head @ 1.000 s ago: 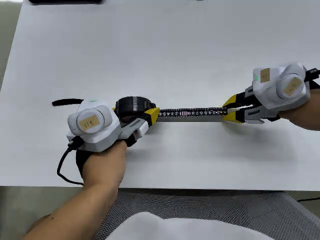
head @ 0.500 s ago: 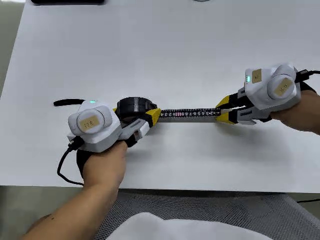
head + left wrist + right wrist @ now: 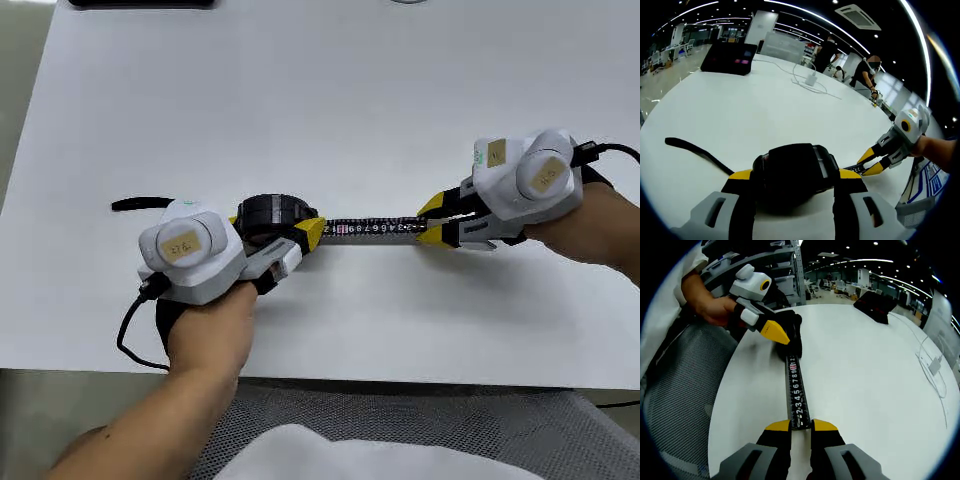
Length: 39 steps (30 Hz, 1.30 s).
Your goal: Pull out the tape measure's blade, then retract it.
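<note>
The black tape measure case (image 3: pixel 272 212) lies on the white table (image 3: pixel 330 90), and my left gripper (image 3: pixel 270 226) is shut on it, one yellow-tipped jaw on each side. In the left gripper view the case (image 3: pixel 795 170) sits between the left gripper (image 3: pixel 795 176) jaws. A short length of black blade (image 3: pixel 372 228) runs right from the case to my right gripper (image 3: pixel 429 221), which is shut on the blade's end. In the right gripper view the numbered blade (image 3: pixel 796 385) leads from the right gripper (image 3: pixel 801 426) to the case (image 3: pixel 794 340). The case's black strap (image 3: pixel 140 204) trails left.
A dark flat device (image 3: pixel 730 57) lies at the table's far edge. A white cable with an adapter (image 3: pixel 812 80) lies farther back, and people stand behind it. A mesh chair seat (image 3: pixel 400 420) is below the table's near edge.
My right gripper has moved left toward the case with the blade's end in it, so the exposed blade is shorter. The left gripper and case have stayed in place.
</note>
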{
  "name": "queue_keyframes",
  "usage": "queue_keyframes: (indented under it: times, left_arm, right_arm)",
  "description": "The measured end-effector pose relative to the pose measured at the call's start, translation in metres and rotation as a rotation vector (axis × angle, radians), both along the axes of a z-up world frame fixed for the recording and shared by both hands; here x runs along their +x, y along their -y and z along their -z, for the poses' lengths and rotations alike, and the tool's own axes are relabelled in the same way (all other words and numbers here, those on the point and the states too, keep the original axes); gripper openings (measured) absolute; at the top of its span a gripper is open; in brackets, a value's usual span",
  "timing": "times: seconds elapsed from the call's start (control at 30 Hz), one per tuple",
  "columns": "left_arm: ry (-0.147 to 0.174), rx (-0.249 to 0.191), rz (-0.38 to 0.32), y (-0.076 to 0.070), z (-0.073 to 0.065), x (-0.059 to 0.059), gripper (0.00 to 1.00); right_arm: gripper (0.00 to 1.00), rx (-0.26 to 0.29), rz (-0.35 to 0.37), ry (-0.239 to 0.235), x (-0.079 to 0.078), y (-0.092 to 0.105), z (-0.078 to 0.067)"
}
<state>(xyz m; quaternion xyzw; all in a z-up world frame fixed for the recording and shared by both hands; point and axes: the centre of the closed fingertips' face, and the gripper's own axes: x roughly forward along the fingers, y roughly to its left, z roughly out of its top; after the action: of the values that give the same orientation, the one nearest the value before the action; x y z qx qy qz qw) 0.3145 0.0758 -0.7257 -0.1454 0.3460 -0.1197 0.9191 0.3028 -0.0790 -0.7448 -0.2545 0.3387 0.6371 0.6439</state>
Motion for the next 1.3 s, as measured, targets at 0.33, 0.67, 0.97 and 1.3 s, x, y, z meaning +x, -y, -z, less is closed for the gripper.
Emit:
queue_keyframes:
  times: [0.33, 0.67, 0.97, 1.3]
  left_arm:
    - [0.0, -0.004, 0.002, 0.0, 0.0, 0.0, 0.59]
    - [-0.002, -0.007, 0.001, 0.0, 0.0, 0.0, 0.59]
    - [-0.003, -0.009, 0.001, 0.0, 0.001, 0.0, 0.59]
    - [-0.008, -0.011, 0.001, -0.001, 0.001, 0.0, 0.59]
  right_arm:
    - [0.11, 0.018, -0.016, -0.006, 0.0, -0.019, 0.001]
    - [0.11, 0.036, -0.025, -0.013, -0.001, -0.034, 0.001]
    - [0.11, 0.047, -0.026, -0.02, -0.002, -0.041, 0.001]
    - [0.11, 0.064, -0.019, -0.03, -0.002, -0.053, 0.002]
